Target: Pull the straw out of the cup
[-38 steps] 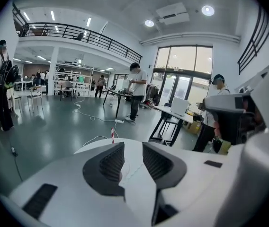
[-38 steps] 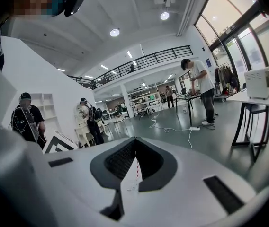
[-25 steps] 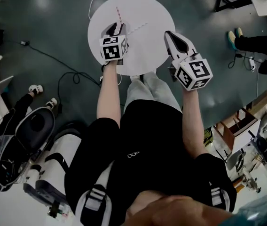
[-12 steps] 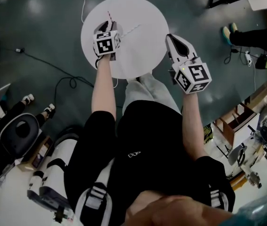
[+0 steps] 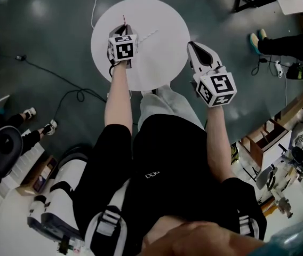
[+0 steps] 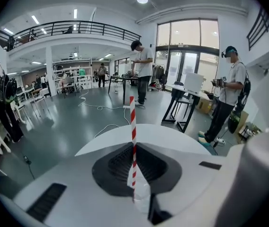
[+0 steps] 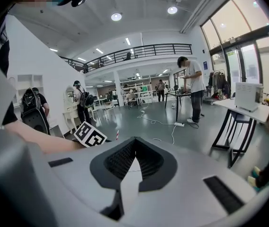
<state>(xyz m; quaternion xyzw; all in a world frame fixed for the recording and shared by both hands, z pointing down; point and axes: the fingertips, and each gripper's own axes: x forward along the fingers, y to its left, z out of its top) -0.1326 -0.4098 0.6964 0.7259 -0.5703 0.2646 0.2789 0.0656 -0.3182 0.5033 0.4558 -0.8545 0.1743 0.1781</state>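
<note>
Closing on the straw (image 6: 133,122), left tool (image 6: 133,144) nearly hides the cup (image 6: 141,200); right tool (image 7: 135,139) is pressed together.

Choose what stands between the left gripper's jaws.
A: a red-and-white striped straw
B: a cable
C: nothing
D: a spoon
A: in the left gripper view the straw, banded red and white, rises between the closing jaws of the left gripper.

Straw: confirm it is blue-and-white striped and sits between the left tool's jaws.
Wrong colour: the left gripper view shows the straw red-and-white striped. It does sit between the jaws of the left tool, which are closing on it.
</note>
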